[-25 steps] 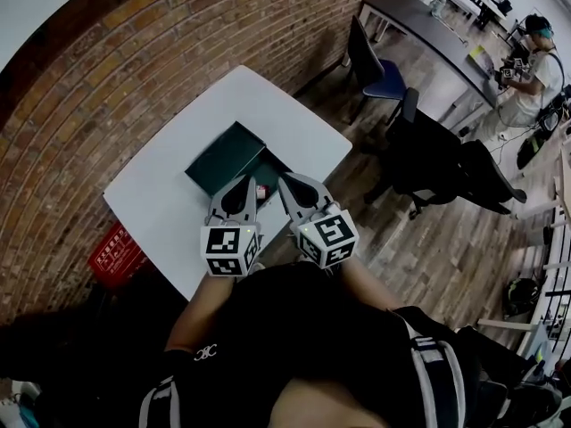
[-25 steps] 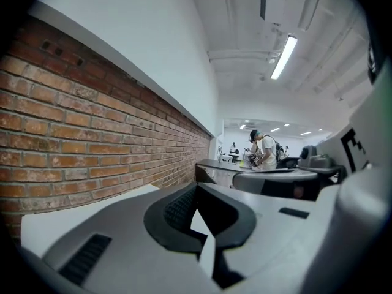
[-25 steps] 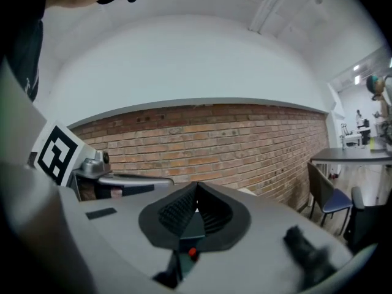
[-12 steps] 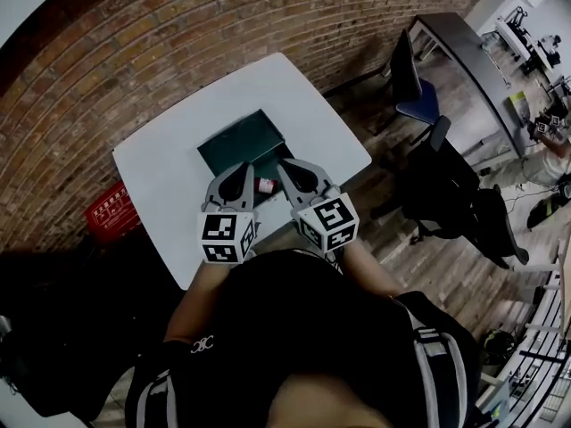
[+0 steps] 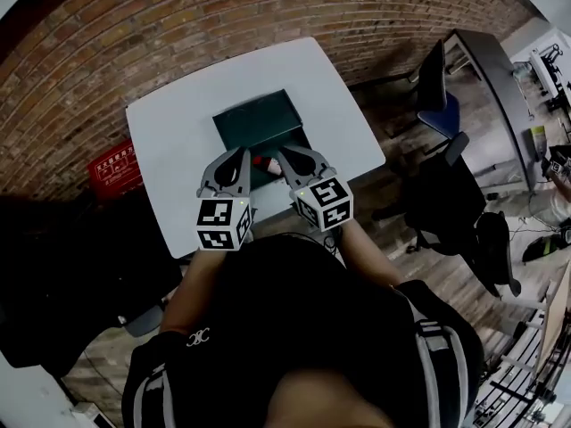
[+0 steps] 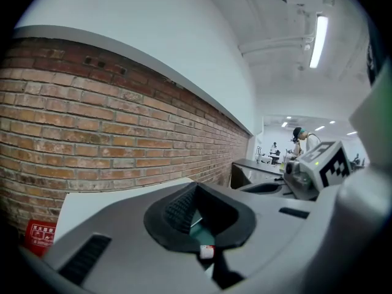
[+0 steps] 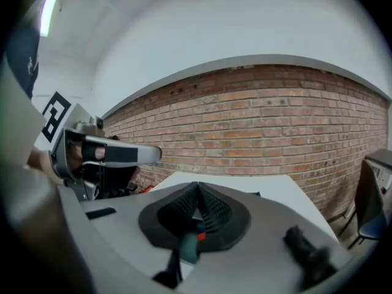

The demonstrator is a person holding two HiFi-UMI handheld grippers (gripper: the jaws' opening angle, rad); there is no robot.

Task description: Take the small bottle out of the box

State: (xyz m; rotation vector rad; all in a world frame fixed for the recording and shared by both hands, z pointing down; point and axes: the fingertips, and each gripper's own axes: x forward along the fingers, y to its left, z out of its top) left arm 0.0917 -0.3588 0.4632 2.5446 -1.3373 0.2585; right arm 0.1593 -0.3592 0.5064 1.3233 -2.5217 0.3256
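Observation:
A dark green box point(image 5: 259, 119) lies open on the white table point(image 5: 178, 141). The small bottle point(image 5: 262, 161), white with a red cap, lies on its side at the near part of the box. My left gripper point(image 5: 242, 153) is shut just left of the bottle and holds nothing. My right gripper point(image 5: 280, 155) is shut just right of it, also with nothing in it. In the left gripper view, the bottle point(image 6: 207, 250) shows below the closed jaws of the left gripper point(image 6: 195, 187). In the right gripper view its red cap point(image 7: 199, 237) shows under the shut right gripper point(image 7: 197, 185).
A brick wall point(image 5: 178, 34) runs behind the table. A red crate point(image 5: 113, 169) sits on the floor at the table's left. A black chair point(image 5: 464, 194) and a blue chair point(image 5: 443, 114) stand to the right, with a dark desk point(image 5: 486, 61) beyond them.
The head view has swung, so the table and box now sit higher and more to the right. Both grippers stay shut either side of the bottle.

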